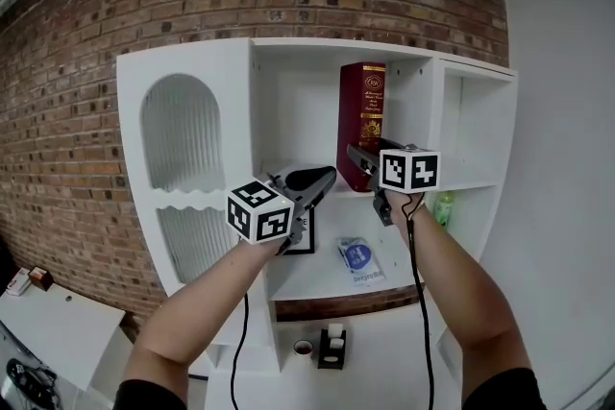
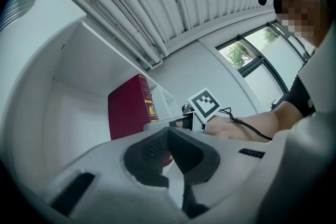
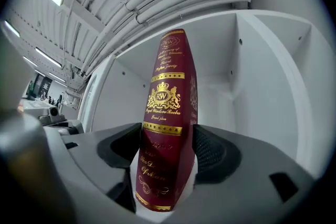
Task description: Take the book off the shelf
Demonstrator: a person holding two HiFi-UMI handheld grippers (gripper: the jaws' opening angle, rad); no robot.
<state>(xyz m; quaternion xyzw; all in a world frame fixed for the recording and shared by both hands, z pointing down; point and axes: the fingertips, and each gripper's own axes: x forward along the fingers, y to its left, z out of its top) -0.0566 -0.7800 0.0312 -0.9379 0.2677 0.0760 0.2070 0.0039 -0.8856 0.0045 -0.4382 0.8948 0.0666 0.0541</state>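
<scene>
1. Book (image 3: 165, 123) stands upright in the upper middle compartment of the shelf (image 1: 240, 53), spine facing out, with a slight lean. Nothing else shares that compartment.
2. Right gripper (image 3: 168, 152) is at the lower part of the spine with its jaws spread wide. The book sits between the pads (image 3: 212, 152) but is not clamped, and a gap shows on at least one side.
3. Left gripper (image 2: 169, 152) is held lower and to the left, jaws together with nothing in them. It is clear of the book.
4. Step in hand, as I judge it: closing on the spine.
5. Push in a little deeper before closing, so the pads bear on the covers and not just the rounded spine edge.
6. Centre the spine between the jaws. An off-centre close would likely tip the book sideways.
7. Squeeze firmly, since the glossy cover looks slippery and the book looks heavy for a low grip.
8. Draw straight out, level, and keep off the divider (image 1: 408, 110) on the right.
9. Keep the left gripper ready under the bottom edge to support the book once it is free.
</scene>
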